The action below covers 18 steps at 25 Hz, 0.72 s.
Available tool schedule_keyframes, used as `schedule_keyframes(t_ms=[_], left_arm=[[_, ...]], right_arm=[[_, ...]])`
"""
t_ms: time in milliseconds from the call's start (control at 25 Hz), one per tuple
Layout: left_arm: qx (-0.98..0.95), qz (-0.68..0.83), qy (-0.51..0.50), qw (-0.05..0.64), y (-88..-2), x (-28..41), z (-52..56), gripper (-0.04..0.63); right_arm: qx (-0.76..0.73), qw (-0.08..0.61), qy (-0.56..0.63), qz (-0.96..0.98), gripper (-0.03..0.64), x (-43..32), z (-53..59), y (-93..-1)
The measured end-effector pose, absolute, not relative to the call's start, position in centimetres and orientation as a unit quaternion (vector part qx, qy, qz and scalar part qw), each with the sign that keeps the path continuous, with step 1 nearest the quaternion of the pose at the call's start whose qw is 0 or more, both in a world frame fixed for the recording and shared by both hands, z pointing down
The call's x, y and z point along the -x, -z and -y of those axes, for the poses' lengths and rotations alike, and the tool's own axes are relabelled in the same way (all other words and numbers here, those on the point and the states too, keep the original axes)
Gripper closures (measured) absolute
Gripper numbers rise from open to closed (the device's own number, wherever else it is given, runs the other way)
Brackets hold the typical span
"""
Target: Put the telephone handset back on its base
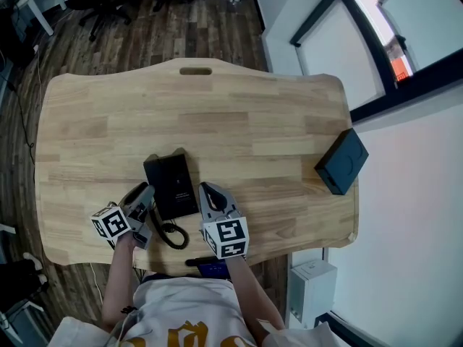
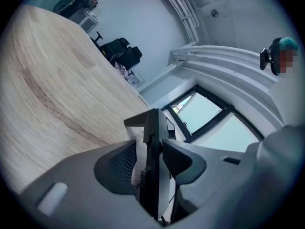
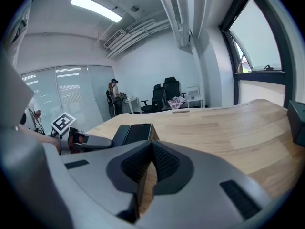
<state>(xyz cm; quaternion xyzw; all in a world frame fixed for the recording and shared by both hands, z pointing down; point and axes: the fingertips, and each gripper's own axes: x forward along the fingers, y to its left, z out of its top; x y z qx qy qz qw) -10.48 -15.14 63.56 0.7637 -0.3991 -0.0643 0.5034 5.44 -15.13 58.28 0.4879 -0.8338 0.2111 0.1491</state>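
The black telephone base lies on the wooden table, near its front edge. The black handset rests along the base's left side, and its coiled cord loops toward me. My left gripper is at the handset's near end. In the left gripper view the handset stands edge-on between the jaws of the left gripper, with a pale gap beside the left pad, so the gripper is open around it. My right gripper sits just right of the base, shut and empty, as the right gripper view shows.
A black box sits at the table's right edge. A slot handle is cut near the far edge. Office chairs stand on the dark wood floor beyond. A white unit stands below the table's right corner.
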Motion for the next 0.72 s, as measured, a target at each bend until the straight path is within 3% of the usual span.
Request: schedule_keyframes(t_ms=[320, 560, 720], left_arm=[[-0.782, 0.51, -0.017, 0.358, -60.5, 14.4, 15.8, 0.44], [-0.822, 0.503, -0.031, 0.265, -55.8, 12.7, 15.2, 0.443], [-0.841, 0.502, -0.064, 0.194, -53.2, 12.2, 14.4, 0.552]], right_arm=[[-0.508, 0.085, -0.257, 0.818, 0.611, -6.4, 14.6, -56.1], [-0.516, 0.076, -0.232, 0.821, 0.611, -6.1, 13.4, -53.7], [-0.52, 0.055, -0.232, 0.82, 0.611, -5.8, 12.6, -52.2]])
